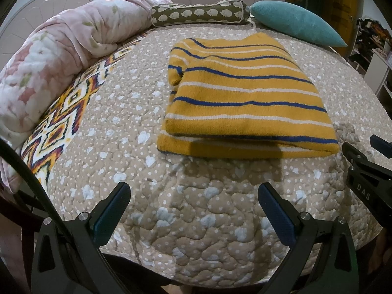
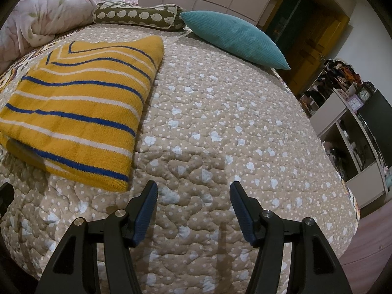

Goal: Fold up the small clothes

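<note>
A mustard-yellow sweater with blue and white stripes (image 1: pixel 245 98) lies folded into a flat rectangle on the beige quilted bedspread (image 1: pixel 196 220). It also shows in the right wrist view (image 2: pixel 78 112), at the left. My left gripper (image 1: pixel 194 191) is open and empty, hovering over the quilt just in front of the sweater's near edge. My right gripper (image 2: pixel 193 191) is open and empty, over bare quilt to the right of the sweater's near corner. Its fingers also show at the right edge of the left wrist view (image 1: pixel 367 169).
A pink floral duvet (image 1: pixel 49 61) is bunched along the left. An olive bolster with white hedgehogs (image 1: pixel 198 14) and a teal cushion (image 1: pixel 296 22) lie at the head of the bed. Shelves with clutter (image 2: pixel 348 112) stand past the bed's right edge.
</note>
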{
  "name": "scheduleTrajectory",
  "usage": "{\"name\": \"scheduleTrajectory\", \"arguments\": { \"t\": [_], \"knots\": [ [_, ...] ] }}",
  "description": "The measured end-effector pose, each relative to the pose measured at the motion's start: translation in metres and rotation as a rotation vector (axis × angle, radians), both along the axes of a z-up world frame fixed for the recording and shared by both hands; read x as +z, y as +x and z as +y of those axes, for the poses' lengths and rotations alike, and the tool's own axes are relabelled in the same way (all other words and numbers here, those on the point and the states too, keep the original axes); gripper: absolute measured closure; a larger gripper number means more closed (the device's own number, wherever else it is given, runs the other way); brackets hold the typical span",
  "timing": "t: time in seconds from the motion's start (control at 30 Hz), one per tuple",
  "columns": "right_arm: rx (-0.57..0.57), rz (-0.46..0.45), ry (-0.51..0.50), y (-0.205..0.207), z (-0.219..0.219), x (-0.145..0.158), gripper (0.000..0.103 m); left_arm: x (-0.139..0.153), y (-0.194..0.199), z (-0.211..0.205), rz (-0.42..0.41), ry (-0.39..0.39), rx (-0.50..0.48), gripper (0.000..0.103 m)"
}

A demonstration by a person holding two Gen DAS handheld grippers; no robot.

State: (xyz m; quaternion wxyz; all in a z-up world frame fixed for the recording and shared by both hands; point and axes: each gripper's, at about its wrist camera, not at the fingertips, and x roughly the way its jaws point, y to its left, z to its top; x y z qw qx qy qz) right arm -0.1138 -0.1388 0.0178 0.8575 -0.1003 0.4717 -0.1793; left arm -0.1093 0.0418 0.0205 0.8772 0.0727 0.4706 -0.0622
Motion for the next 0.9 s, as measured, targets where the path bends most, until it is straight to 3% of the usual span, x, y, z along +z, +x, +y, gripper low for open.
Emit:
{"name": "scheduleTrajectory", "arguments": {
  "t": [0.9],
  "knots": [
    [0.014,0.003,0.003,0.0007,0.0011,-0.0036,0.035,-0.0008,0.0003,-0.0026,0.004,0.007,-0.002,0.000]
  ]
}}
